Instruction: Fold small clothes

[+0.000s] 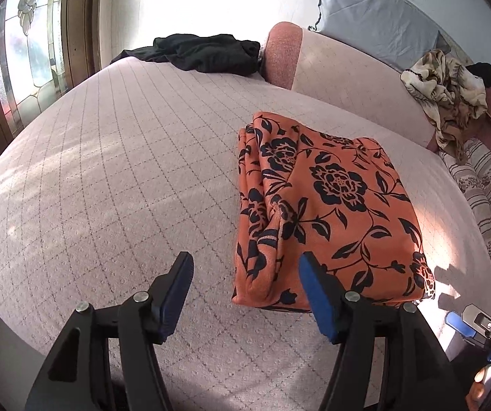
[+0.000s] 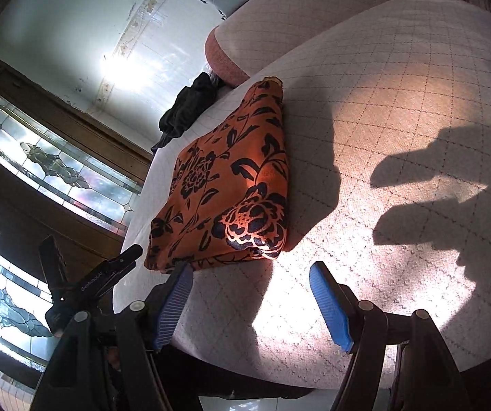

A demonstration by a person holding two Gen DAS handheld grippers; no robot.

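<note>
A folded orange garment with black flowers (image 1: 324, 198) (image 2: 225, 185) lies flat on the pale quilted bed cover (image 1: 108, 171) (image 2: 399, 102). My left gripper (image 1: 245, 260) hovers open at the garment's near left corner; its blue pads do not press on the cloth. My right gripper (image 2: 250, 267) stands open just off the garment's near corner, over bare cover, with nothing between its fingers. The left gripper (image 2: 91, 281) also shows at the left of the right wrist view, and part of the right gripper (image 1: 468, 322) at the lower right of the left wrist view.
A crumpled black garment (image 1: 204, 51) (image 2: 184, 109) lies at the bed's far edge beside a pink bolster (image 1: 341, 78). A beige patterned cloth (image 1: 451, 92), a grey-blue pillow (image 1: 375, 10) and striped bedding (image 1: 485, 188) sit to the right. A stained-glass window (image 1: 29, 51) is on the left.
</note>
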